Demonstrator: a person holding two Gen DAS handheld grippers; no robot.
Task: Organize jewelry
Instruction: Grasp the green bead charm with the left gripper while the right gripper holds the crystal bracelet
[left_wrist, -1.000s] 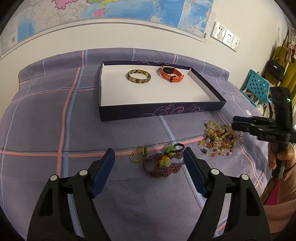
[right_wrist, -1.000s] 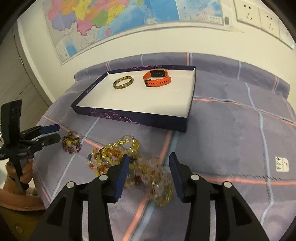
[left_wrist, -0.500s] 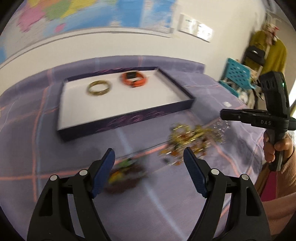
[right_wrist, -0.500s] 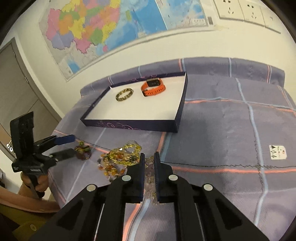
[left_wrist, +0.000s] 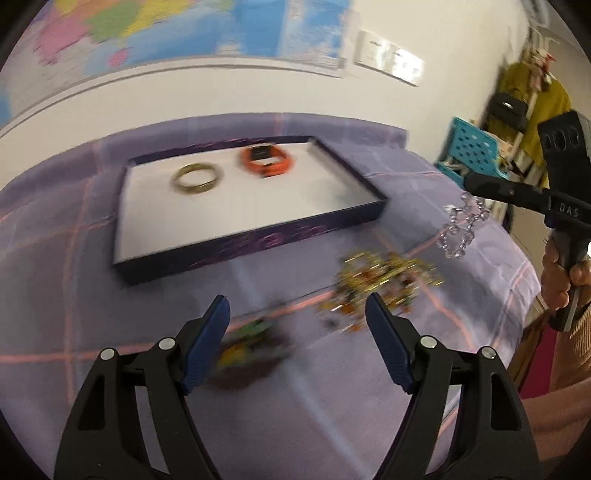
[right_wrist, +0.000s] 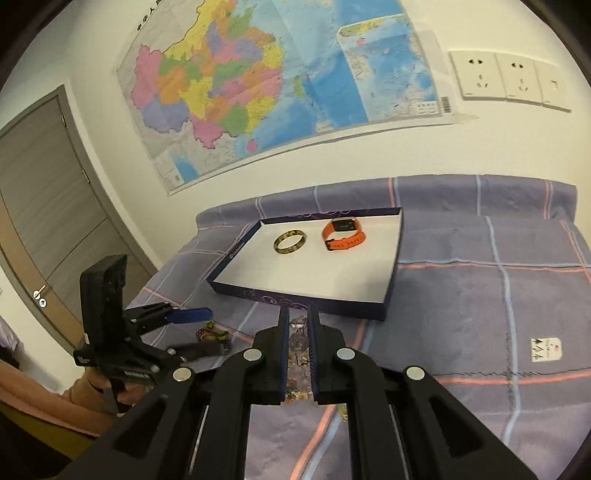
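Note:
A dark box tray (left_wrist: 258, 240) (right_wrist: 306, 299) with a white floor holds a gold bangle (left_wrist: 195, 179) (right_wrist: 290, 242) and an orange watch (left_wrist: 267, 160) (right_wrist: 341, 234). My right gripper (right_wrist: 298, 325) (left_wrist: 471, 184) is shut on a clear crystal bead bracelet (left_wrist: 460, 229) (right_wrist: 298, 339), which hangs in the air right of the tray. My left gripper (left_wrist: 297, 321) (right_wrist: 199, 328) is open and empty above the cloth. A pile of amber and gold beads (left_wrist: 380, 284) lies in front of it. A green and purple bracelet bundle (left_wrist: 251, 343) (right_wrist: 214, 334) lies by its left finger.
The purple plaid cloth (right_wrist: 480, 295) covers the table, with a white label (right_wrist: 546, 349) at the right. A map (right_wrist: 277, 81) and wall sockets (right_wrist: 506, 79) are on the wall behind. A teal chair (left_wrist: 472, 147) stands beyond the table's right edge.
My right gripper closed on the clear bead bracelet and lifted it off the pile. My left gripper swung to the right, still open.

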